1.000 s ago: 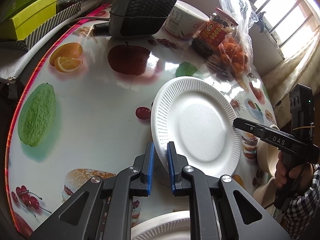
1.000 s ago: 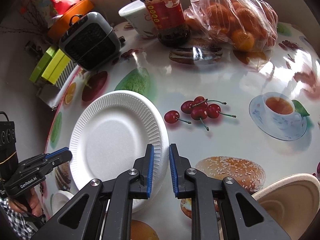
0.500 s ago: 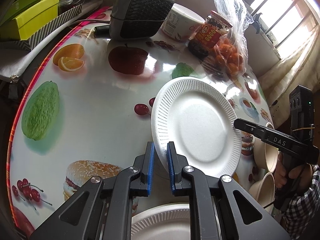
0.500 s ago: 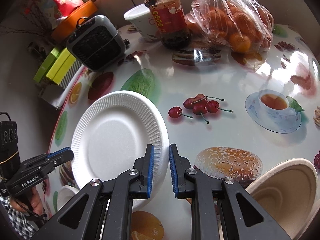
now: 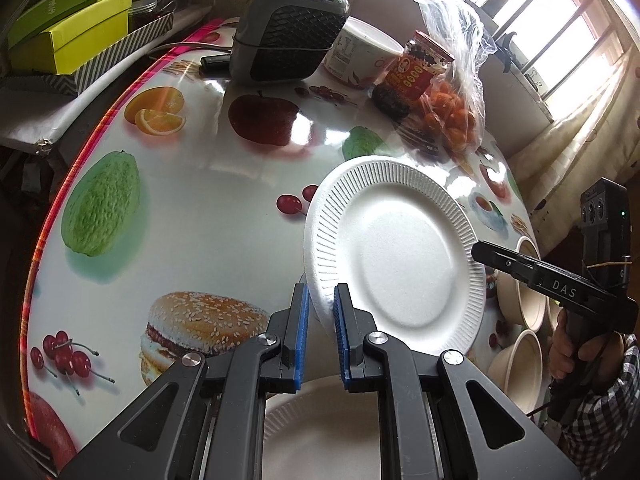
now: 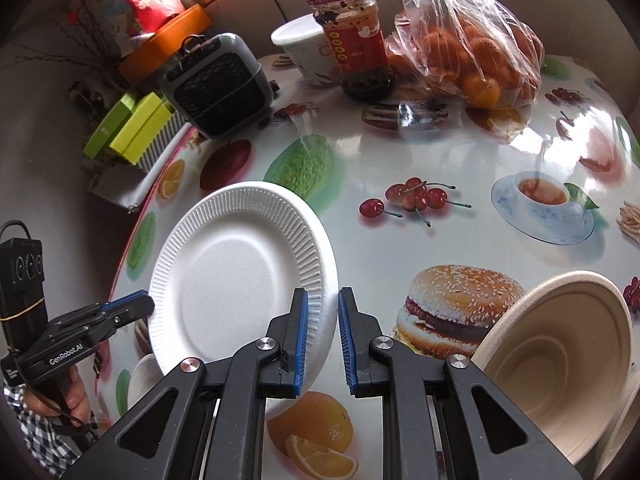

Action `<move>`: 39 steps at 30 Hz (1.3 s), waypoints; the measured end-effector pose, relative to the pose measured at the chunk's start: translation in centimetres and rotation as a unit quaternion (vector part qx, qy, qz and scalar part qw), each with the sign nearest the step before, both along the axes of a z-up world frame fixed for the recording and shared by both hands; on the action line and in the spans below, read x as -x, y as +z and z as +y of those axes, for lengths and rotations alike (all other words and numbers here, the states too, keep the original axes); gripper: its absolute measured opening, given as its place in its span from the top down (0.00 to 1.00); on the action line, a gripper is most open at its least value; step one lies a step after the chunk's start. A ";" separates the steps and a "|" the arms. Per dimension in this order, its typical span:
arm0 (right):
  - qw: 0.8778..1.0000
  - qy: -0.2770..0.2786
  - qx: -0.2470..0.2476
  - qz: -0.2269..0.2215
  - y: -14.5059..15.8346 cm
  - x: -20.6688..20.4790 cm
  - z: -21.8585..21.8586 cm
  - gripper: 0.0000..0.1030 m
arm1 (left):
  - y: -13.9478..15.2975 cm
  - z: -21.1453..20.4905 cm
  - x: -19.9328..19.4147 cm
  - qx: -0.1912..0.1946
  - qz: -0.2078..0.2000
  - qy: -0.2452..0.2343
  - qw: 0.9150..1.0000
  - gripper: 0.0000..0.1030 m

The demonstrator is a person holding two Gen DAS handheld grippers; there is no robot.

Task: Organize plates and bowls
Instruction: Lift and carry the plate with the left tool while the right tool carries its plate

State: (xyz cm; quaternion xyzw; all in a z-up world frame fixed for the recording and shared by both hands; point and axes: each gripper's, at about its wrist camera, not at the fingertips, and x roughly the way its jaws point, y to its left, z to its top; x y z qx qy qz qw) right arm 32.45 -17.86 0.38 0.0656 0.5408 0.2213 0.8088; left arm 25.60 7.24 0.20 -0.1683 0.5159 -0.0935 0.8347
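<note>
A white paper plate [image 5: 392,256] hangs tilted above the fruit-print table [image 5: 192,208], held by two opposite rims. My left gripper [image 5: 320,308] is shut on its near left rim. In the right wrist view the same plate [image 6: 236,276] has my right gripper [image 6: 323,308] shut on its right rim. Each gripper shows in the other's view: the right one [image 5: 480,250] and the left one [image 6: 140,306]. A second white plate [image 5: 320,432] lies below, partly hidden by the left gripper. Beige bowls [image 5: 524,292] stand at the right edge, one large bowl [image 6: 560,360] close to my right gripper.
At the back of the table stand a grey fan heater [image 5: 288,32], a white tub [image 5: 360,56], a red-lidded jar [image 5: 412,76] and a plastic bag of oranges [image 5: 452,116]. Green boxes [image 5: 68,36] sit beyond the table's pink left edge. A hand in a checked sleeve [image 5: 588,420] holds the right gripper.
Both grippers have lifted and drawn back a little with the plate between them. More of the second plate below and of the beige bowl has come into view.
</note>
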 end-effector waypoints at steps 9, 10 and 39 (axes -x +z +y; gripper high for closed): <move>1.000 0.011 -0.002 -0.014 1.3 2.2 1.0 0.85 | 0.7 1.2 2.1 0.006 -0.011 0.009 1.000 0.87; 1.000 0.013 -0.003 -0.015 1.5 2.5 1.1 0.85 | 0.8 1.4 2.4 0.006 -0.012 0.010 1.000 0.87; 0.998 0.046 -0.026 -0.026 2.8 10.5 3.3 0.85 | 1.7 4.4 9.6 0.002 -0.026 0.017 1.000 0.87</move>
